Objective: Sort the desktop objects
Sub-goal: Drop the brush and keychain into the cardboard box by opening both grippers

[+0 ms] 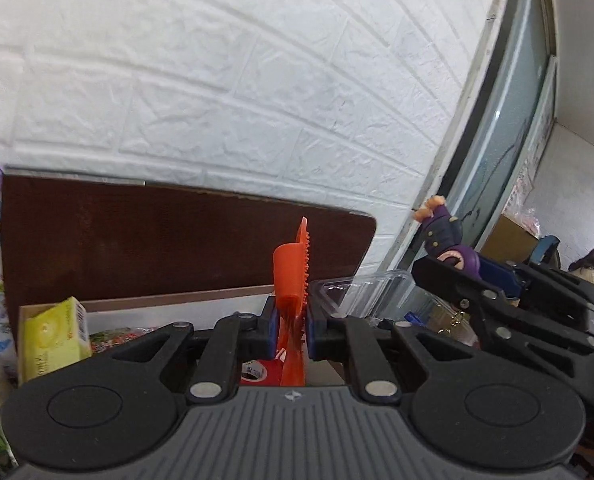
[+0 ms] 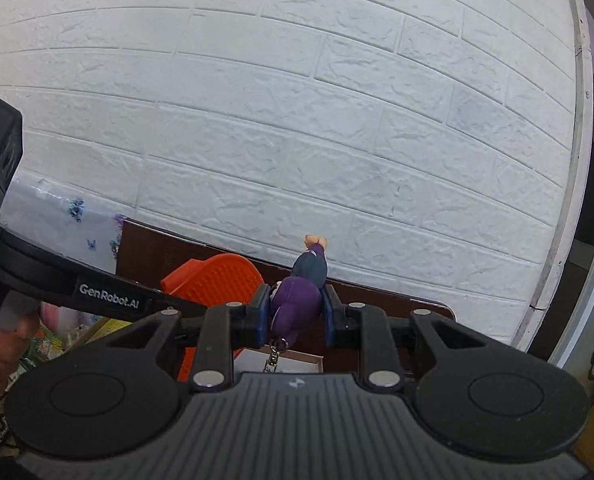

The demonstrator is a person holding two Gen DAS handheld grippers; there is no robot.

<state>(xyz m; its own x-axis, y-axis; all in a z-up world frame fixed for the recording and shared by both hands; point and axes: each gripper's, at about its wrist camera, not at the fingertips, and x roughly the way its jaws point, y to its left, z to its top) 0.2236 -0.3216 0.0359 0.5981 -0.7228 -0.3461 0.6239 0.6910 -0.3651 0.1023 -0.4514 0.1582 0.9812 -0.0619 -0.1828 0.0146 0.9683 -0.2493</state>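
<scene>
My left gripper (image 1: 291, 330) is shut on an orange plastic brush with bristles (image 1: 293, 276), held upright and raised in front of the white brick wall. The brush also shows in the right wrist view (image 2: 217, 280), to the left of my right gripper. My right gripper (image 2: 296, 312) is shut on a purple toy figure keychain (image 2: 301, 300), held head down with its feet pointing up and its metal clasp (image 2: 275, 356) hanging below. In the left wrist view the figure (image 1: 443, 236) and the right gripper (image 1: 461, 268) are at the right, close beside the left one.
A dark brown board (image 1: 157, 240) leans against the wall. Below are a cardboard box (image 1: 177, 304), a yellow-green carton (image 1: 53, 336), a red tape roll (image 1: 263, 372) and a clear plastic container (image 1: 361, 292). A window frame (image 1: 477, 152) stands at the right.
</scene>
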